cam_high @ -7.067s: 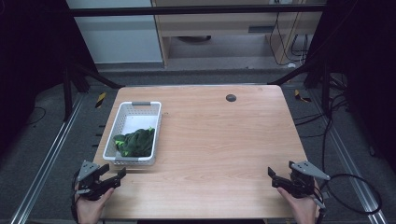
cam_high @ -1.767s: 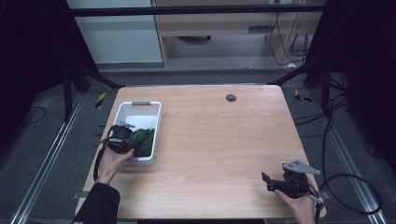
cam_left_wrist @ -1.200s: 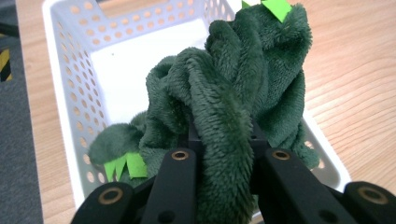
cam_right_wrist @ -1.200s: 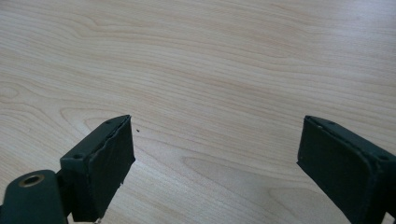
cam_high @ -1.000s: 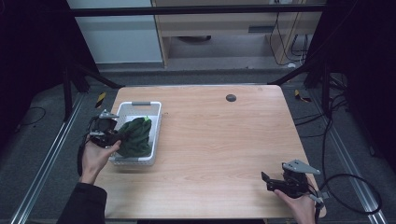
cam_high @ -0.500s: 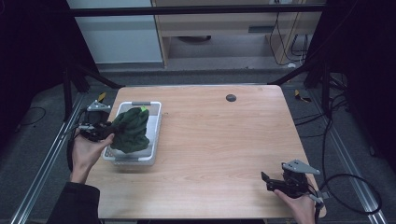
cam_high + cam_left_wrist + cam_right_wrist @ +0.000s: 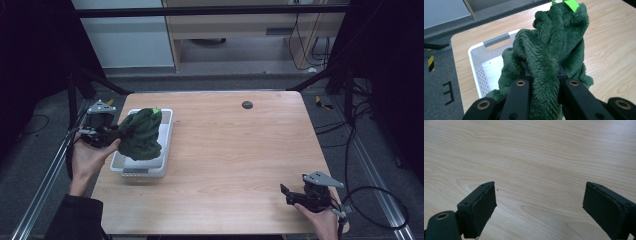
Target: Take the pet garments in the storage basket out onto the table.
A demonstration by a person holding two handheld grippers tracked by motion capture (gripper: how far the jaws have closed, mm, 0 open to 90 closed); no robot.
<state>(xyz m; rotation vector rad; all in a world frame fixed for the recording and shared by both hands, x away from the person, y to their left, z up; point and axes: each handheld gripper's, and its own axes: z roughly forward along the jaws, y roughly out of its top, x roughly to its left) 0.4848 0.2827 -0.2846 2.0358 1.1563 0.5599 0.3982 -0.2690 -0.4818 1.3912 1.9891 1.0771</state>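
Observation:
A dark green fluffy cloth [image 7: 140, 134] with a bright green tag hangs in the air over the white perforated basket [image 7: 167, 131] at the table's left. My left gripper [image 7: 111, 136] is shut on a bunched fold of it, just left of the basket. In the left gripper view the cloth [image 7: 550, 52] bulges up between the two black jaws of the left gripper [image 7: 544, 75], with the basket [image 7: 477, 62] below and behind. My right gripper [image 7: 287, 194] rests low near the table's front right corner, and in the right gripper view its jaws [image 7: 537, 205] stand wide open over bare wood.
The wooden table [image 7: 240, 150] has a small dark round hole [image 7: 247, 104] near its far edge. Metal frame posts, rails and cables run along both sides. A cabinet stands on the grey floor beyond the table.
My left gripper went from the front edge into the basket, closed on the green cloth and has lifted it up and to the left, out of the basket. The right gripper has stayed put.

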